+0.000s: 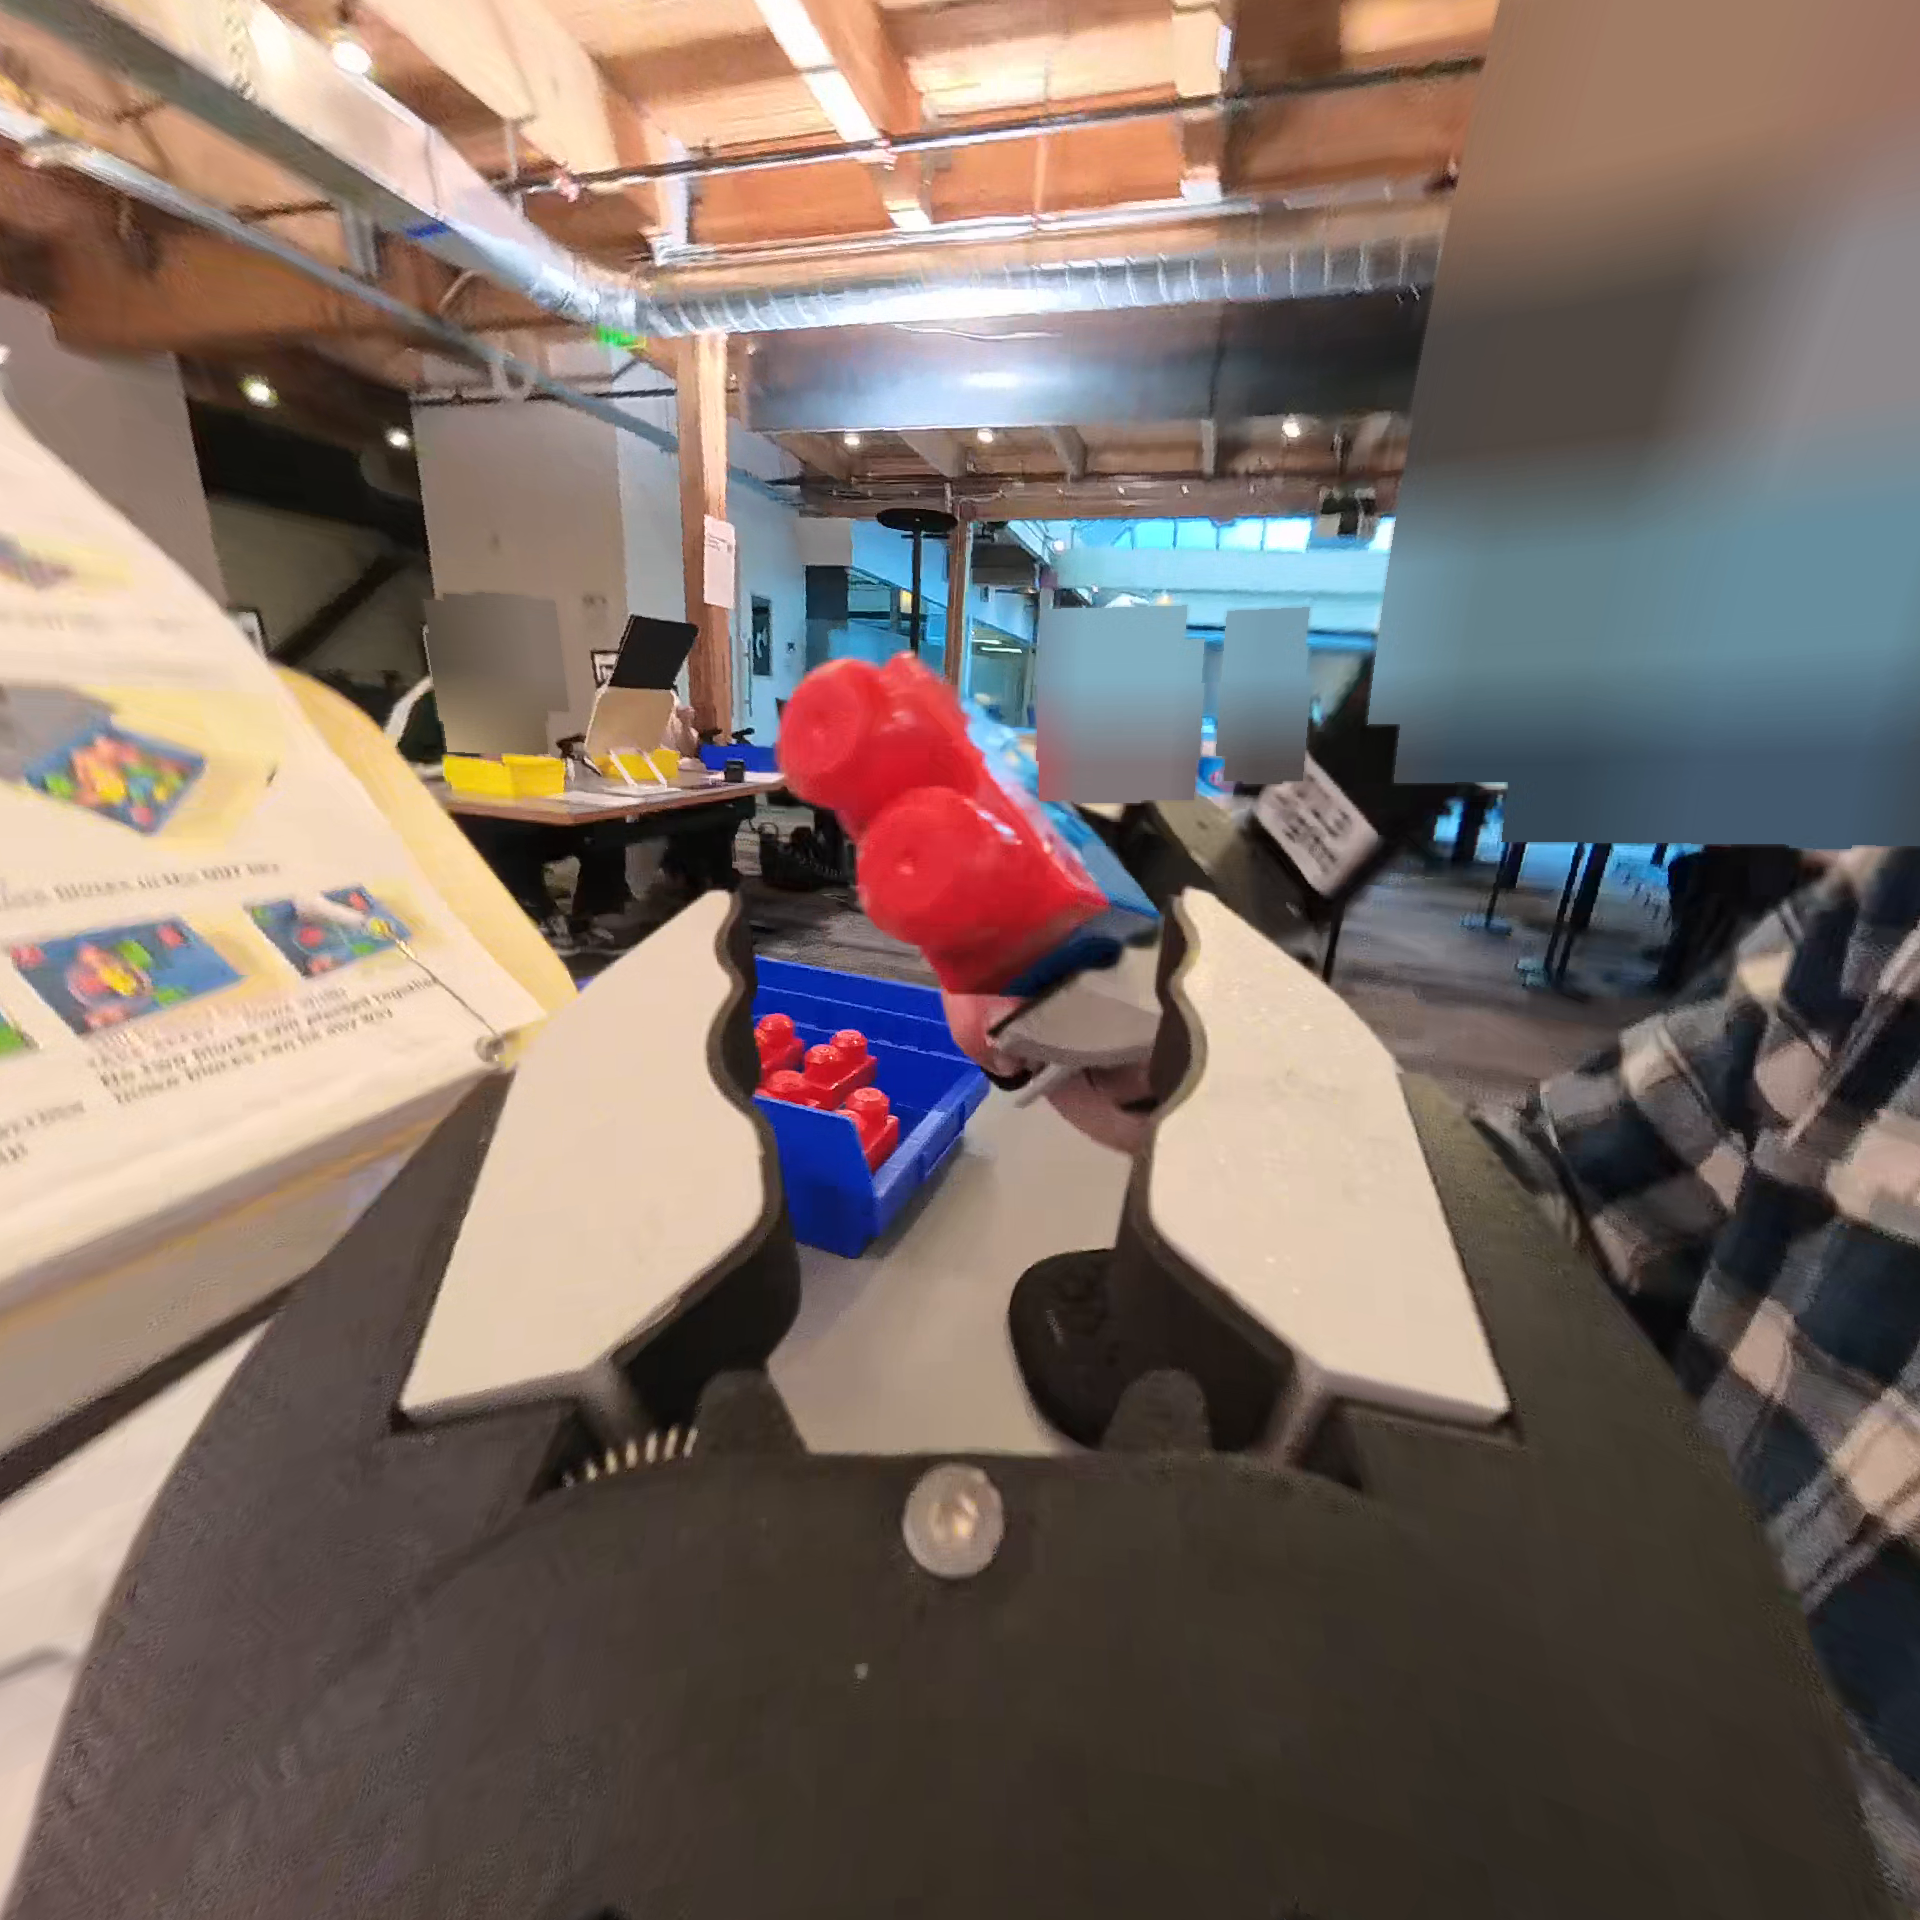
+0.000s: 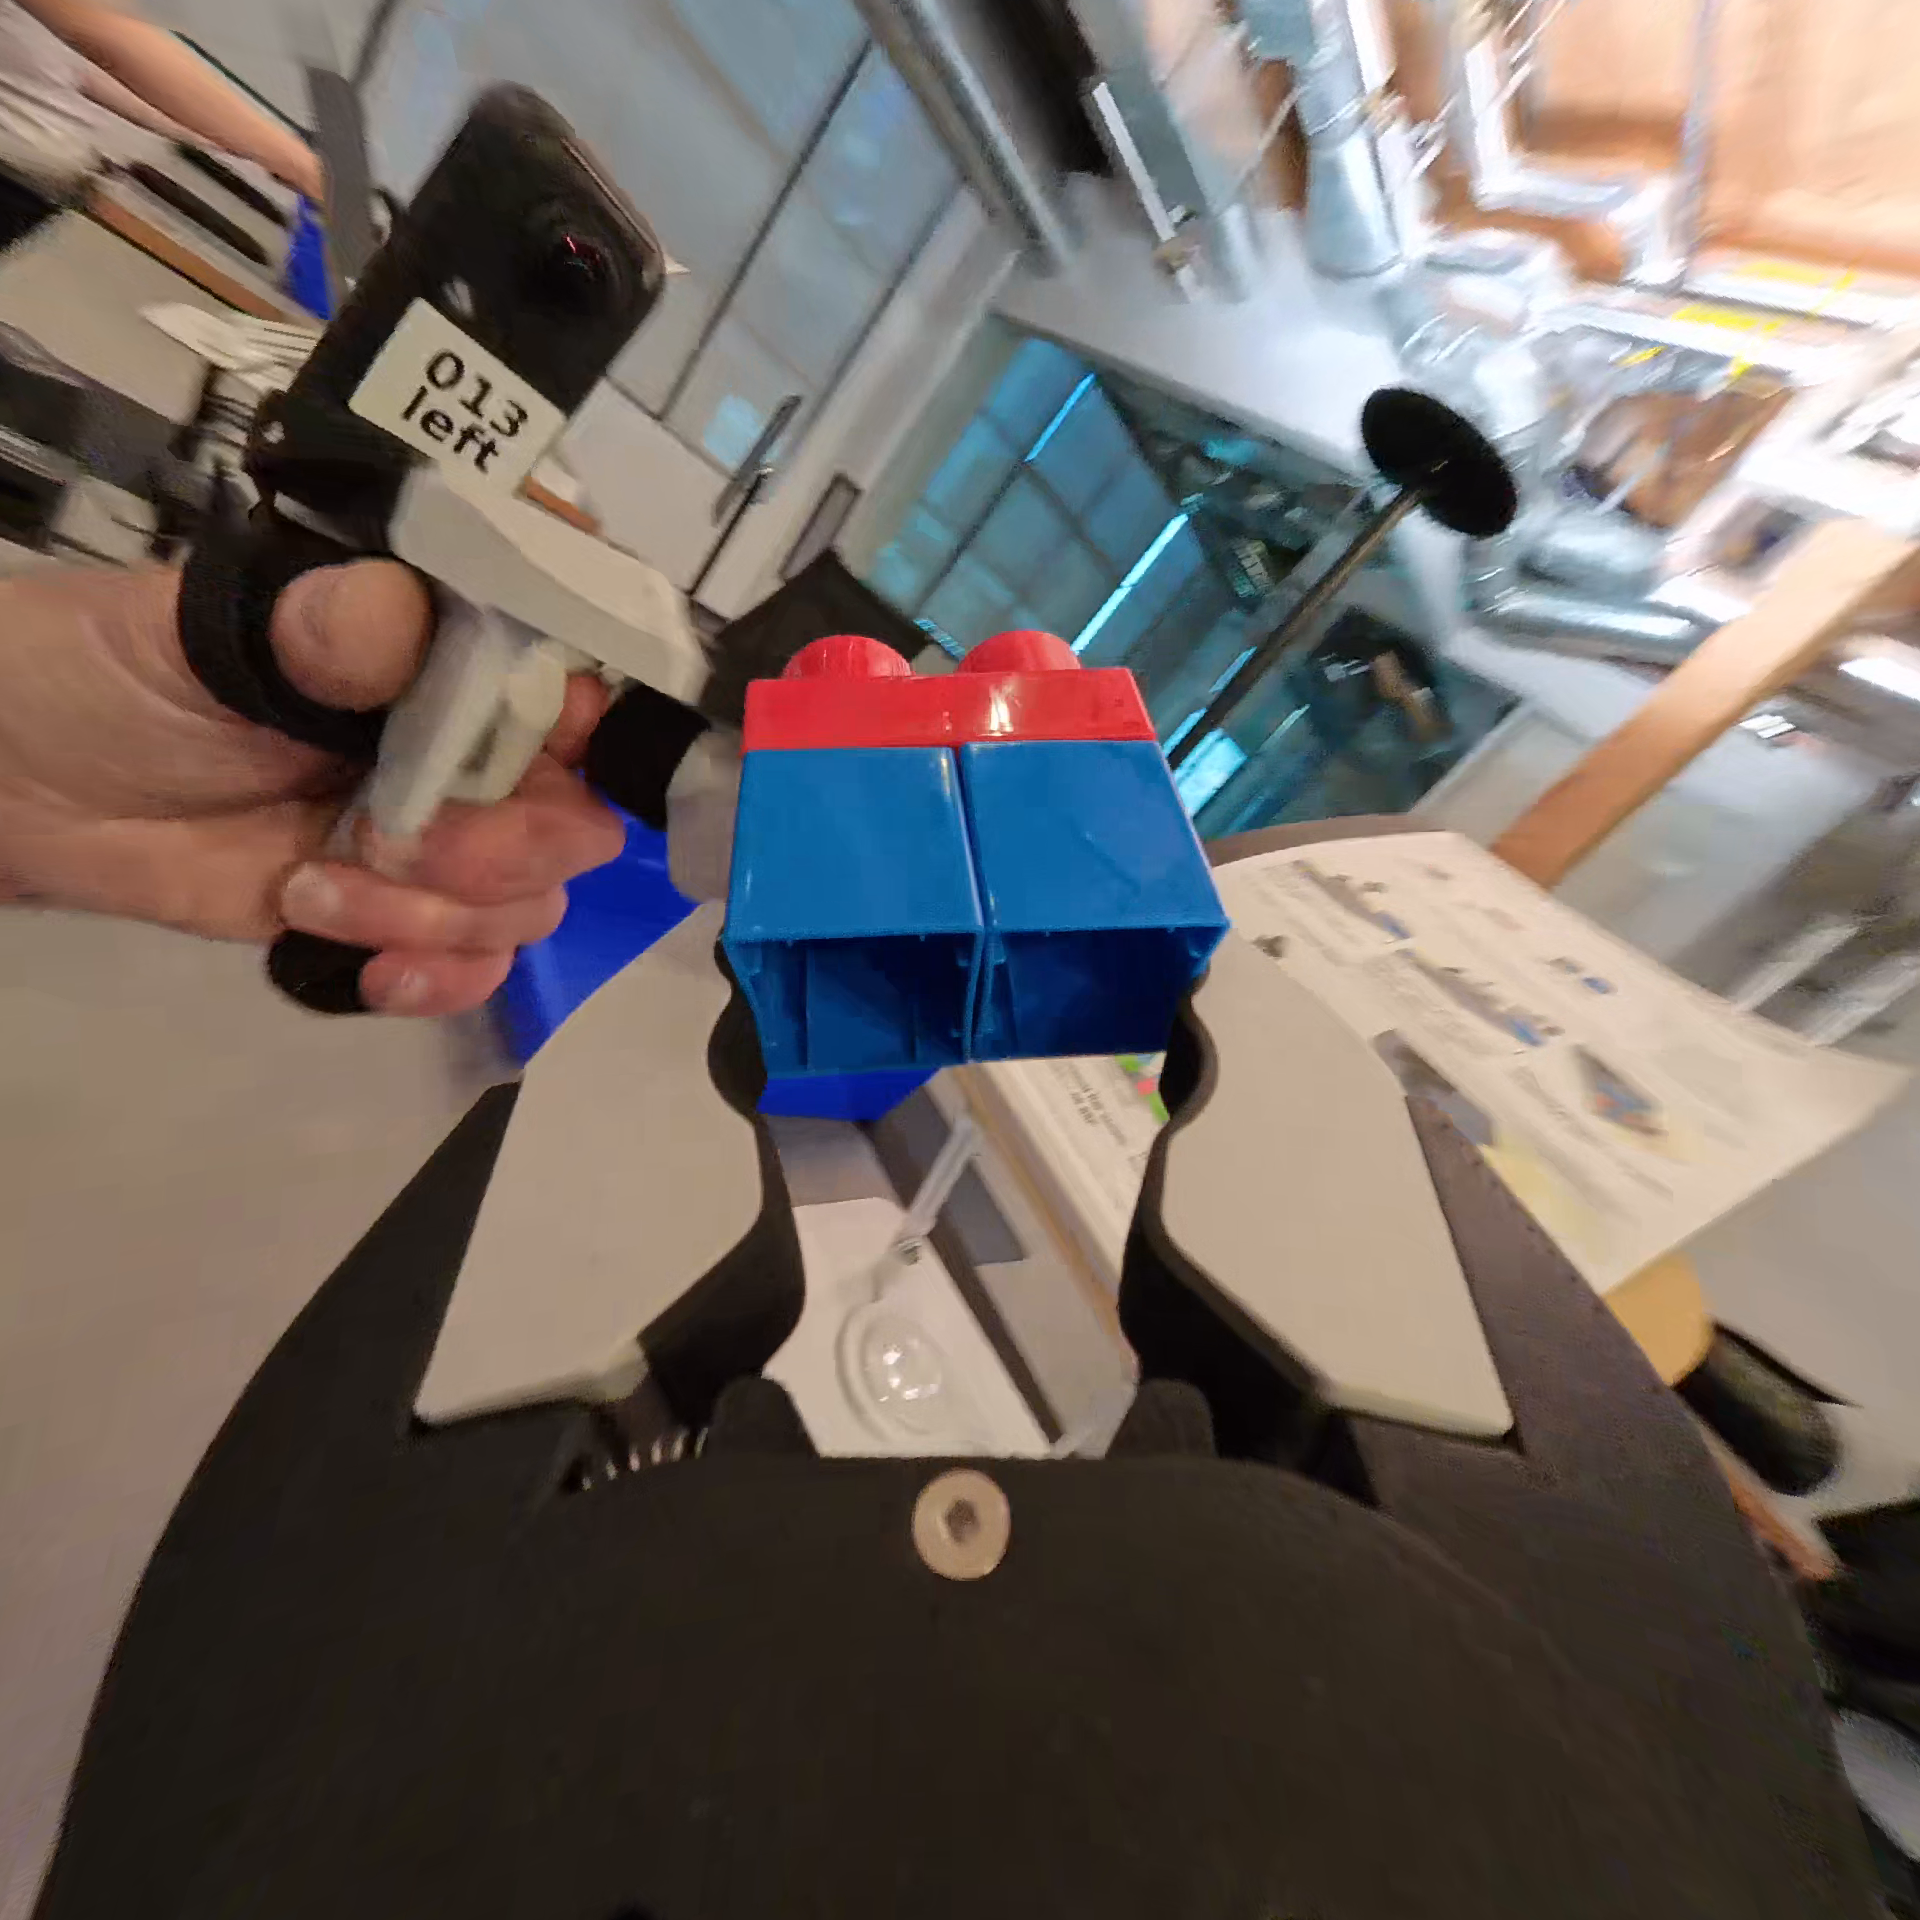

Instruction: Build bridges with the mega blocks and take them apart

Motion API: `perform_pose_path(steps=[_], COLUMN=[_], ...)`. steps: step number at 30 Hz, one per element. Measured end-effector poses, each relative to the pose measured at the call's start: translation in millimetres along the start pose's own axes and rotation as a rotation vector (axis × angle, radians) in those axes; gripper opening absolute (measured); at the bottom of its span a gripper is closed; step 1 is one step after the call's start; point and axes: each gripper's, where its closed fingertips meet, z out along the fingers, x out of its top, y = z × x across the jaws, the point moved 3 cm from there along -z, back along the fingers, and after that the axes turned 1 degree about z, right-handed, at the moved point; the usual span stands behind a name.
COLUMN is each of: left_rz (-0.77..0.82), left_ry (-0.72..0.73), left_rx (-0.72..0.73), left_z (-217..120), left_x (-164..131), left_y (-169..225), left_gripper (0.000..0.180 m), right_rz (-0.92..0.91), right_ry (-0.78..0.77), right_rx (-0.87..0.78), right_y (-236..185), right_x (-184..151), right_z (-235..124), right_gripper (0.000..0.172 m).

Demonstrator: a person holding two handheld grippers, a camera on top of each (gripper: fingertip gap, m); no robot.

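- Wooden ceiling beams (image 1: 966, 166) and silver ducts (image 1: 935, 291) hang over an open workshop with a far table (image 1: 603, 805) carrying yellow bins (image 1: 504, 774)
- Grey tabletop (image 1: 935, 1299) lies below both tools, with a blue bin (image 1: 894, 1091) of loose red blocks (image 1: 826, 1070) standing on it
- Right gripper (image 2: 961, 997) is clenched on a small bridge: two blue blocks (image 2: 971, 883) side by side, capped by one red block (image 2: 945, 712)
- Both pads press the outer walls of the blue pair, one pad on each side
- Bridge is held in the air above the table, well clear of the bin
- Its long axis runs across the jaws, left to right in the right wrist view
- Red studs point away from the right camera, and the hollow open undersides of the blue blocks face back toward it
- In the left wrist view the same red block (image 1: 914, 821) shows its round studs nearly head-on, tilted toward the upper left
- Left gripper (image 1: 956, 997) stands wide apart with nothing between its fingers; the bridge is farther off, beyond its tips
- A hand (image 2: 260, 758) grips the left tool's handle
- A white label (image 2: 457, 400) with black print sits on the left tool's black camera body
- Printed instruction sheets (image 1: 208, 883) with coloured photos and lines of text stand beside the table, the wording too blurred to make out
- A plaid sleeve (image 1: 1714, 1195) fills the right edge of the left wrist view
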Motion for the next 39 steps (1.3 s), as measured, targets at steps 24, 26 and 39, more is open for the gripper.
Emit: perform_pose_path(steps=[24,26,39], left_rz=[-0.24,-0.222,-0.156], left_ry=[-0.604,-0.633,-0.731], left_rx=[-0.001,0.006,0.081], left_z=[23.2,26.1,33.5], left_x=[-44.5,-44.6,-52.2], left_y=[-27.1,-27.2,-36.0], left_gripper=[0.042,0.042,0.042], right_rz=[-0.773,-0.795,-0.814], right_ry=[-0.475,-0.529,-0.586], right_rx=[0.383,0.39,0.313], right_y=[-26.0,-26.4,-20.6], right_x=[-35.7,-44.0,-61.4], right_z=[33.2,38.0,44.5], right_gripper=[0.131,0.124,0.102])
